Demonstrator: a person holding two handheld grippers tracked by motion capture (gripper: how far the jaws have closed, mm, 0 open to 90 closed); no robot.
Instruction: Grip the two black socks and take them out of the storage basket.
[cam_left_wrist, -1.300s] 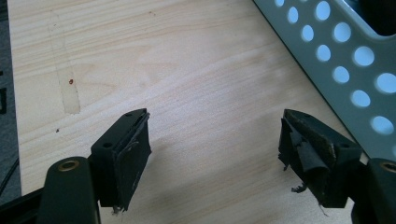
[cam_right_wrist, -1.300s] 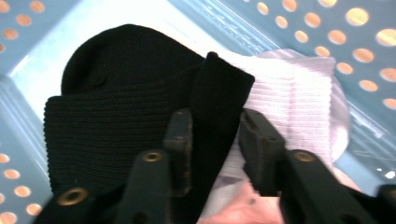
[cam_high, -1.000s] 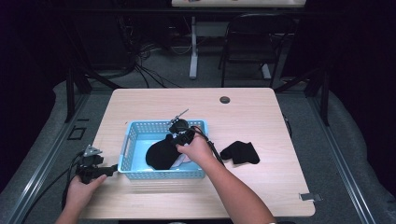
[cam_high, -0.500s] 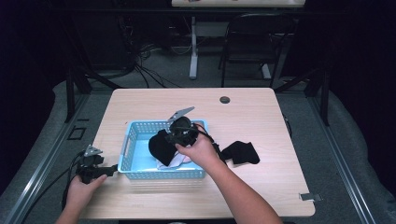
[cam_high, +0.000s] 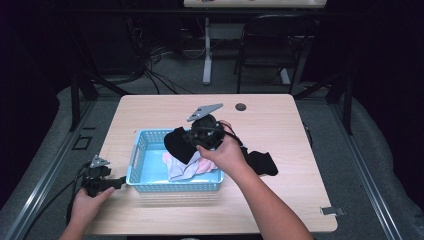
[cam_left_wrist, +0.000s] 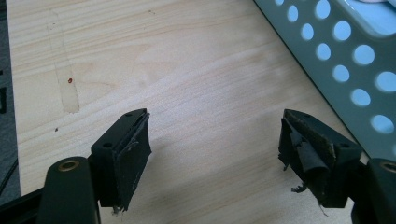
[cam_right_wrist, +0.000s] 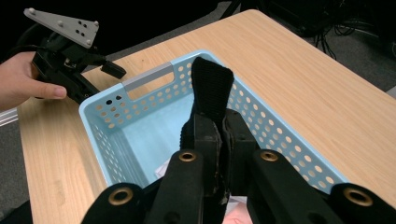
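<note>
Overhead, the right gripper (cam_high: 186, 145) is clamped on a black sock (cam_high: 177, 145), which is held above the blue basket (cam_high: 136, 155) by a hand raised from the right. Pale clothes (cam_high: 187, 167) are seen lying in the basket. The left gripper (cam_high: 120, 182) is rested wide open on the table (cam_high: 280, 125), just beside the basket's left wall.

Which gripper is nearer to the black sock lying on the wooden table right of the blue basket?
Right. The right gripper hangs over the perforated blue plastic basket, near the black sock. The left gripper sits beyond the basket's far side.
</note>
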